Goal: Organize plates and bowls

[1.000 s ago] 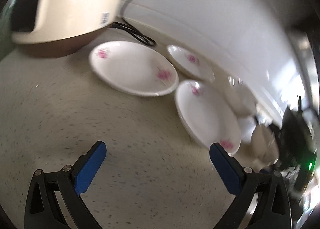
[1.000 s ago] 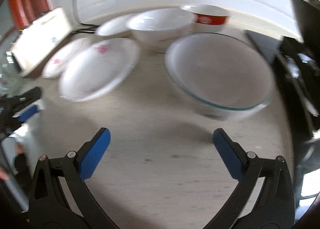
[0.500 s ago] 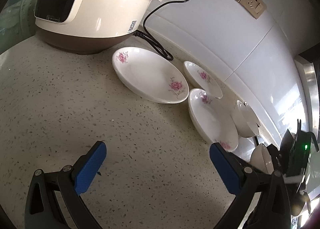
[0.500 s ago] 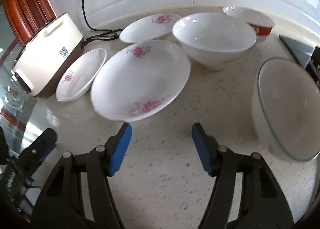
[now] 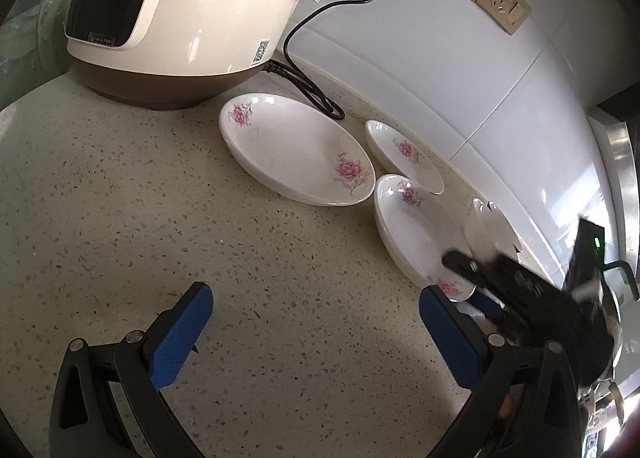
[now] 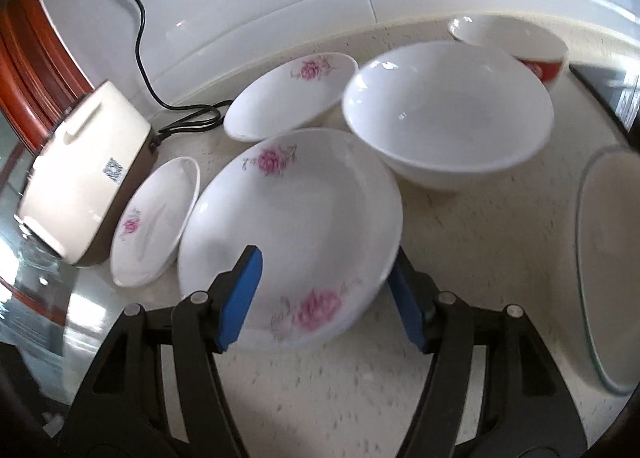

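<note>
White flowered plate (image 6: pixel 292 225) lies on the speckled surface (image 6: pixel 480 242), its near edge between the blue pads of the right gripper (image 6: pixel 324 298). The jaws have just been closing, and I cannot tell whether the pads touch it yet. Left gripper (image 5: pixel 316 334) hovers spread over bare surface, holding nothing.

The left gripper (image 5: pixel 316 334) is held wide open, angled downward. The right gripper (image 6: pixel 324 294) (jaws just closing) stands half open, angled downward.
</note>
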`<state>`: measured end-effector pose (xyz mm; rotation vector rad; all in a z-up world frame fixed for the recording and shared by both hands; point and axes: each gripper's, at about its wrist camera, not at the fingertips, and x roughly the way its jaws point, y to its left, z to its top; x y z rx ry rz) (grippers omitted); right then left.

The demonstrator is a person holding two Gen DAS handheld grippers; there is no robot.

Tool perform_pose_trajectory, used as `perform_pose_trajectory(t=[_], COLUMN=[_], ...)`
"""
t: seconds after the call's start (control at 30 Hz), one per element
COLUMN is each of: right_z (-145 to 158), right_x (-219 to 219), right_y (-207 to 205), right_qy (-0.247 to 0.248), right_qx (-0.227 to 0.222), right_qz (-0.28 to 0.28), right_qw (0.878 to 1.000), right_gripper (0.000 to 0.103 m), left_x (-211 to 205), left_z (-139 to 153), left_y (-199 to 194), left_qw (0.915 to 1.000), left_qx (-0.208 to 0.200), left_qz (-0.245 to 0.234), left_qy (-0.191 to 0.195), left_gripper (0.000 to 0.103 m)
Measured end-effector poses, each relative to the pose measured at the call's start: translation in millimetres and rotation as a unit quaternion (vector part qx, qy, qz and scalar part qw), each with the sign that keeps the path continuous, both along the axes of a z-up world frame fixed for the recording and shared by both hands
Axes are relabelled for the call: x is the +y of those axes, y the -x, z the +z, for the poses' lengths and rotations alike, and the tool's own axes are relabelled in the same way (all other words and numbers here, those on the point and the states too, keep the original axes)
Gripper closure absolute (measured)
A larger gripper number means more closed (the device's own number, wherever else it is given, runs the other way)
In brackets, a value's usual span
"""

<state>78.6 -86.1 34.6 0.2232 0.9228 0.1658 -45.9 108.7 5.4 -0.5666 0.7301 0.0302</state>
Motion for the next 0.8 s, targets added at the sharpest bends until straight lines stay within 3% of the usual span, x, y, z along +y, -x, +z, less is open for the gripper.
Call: perform_pose_trajectory(t=[0.07, 0.13, 0.23, 0.3, 0.57, 0.8], right_z=[-3, -6, -7, -6, -10, -11], right_x=[-3, -13, -23, -28, -43, -43], right_y=[5, 10, 21, 35, 67, 68], right_qy=[0.008, -0.014, -0.036, -0.044, -0.103, -0.120], right_qx=[-0.010, -0.006, -0.005, -0.003, 0.014, 0.019], right_qz=[-0.011, -0.007, 0.013, 0.033, 0.102, 0.111], right_qw=[1.000, 1.000, 0.999, 0.999, 0.989, 0.986], right_gripper=[0.065, 0.078, 0.079, 0.079, 0.085, 0.085], left_x=[-1, -2, -8, -15, -18, -34], left_z=[0, -1, -1, -2, -1, 0], left_y=[-1, -1, -4, -7, -7, -12], left_qw=[1.0000, 0.9999, 0.9997, 0.9992, 0.9988, 0.9960], left_qx=[0.002, 0.004, 0.007, 0.014, 0.001, 0.016], left_qz=[0.000, 0.002, -0.001, -0.009, -0.044, -0.073], left_qy=[-0.005, -0.011, -0.023, -0.036, -0.020, -0.048], left_gripper=[0.000, 0.003, 0.023, 0.044, 0.044, 0.043])
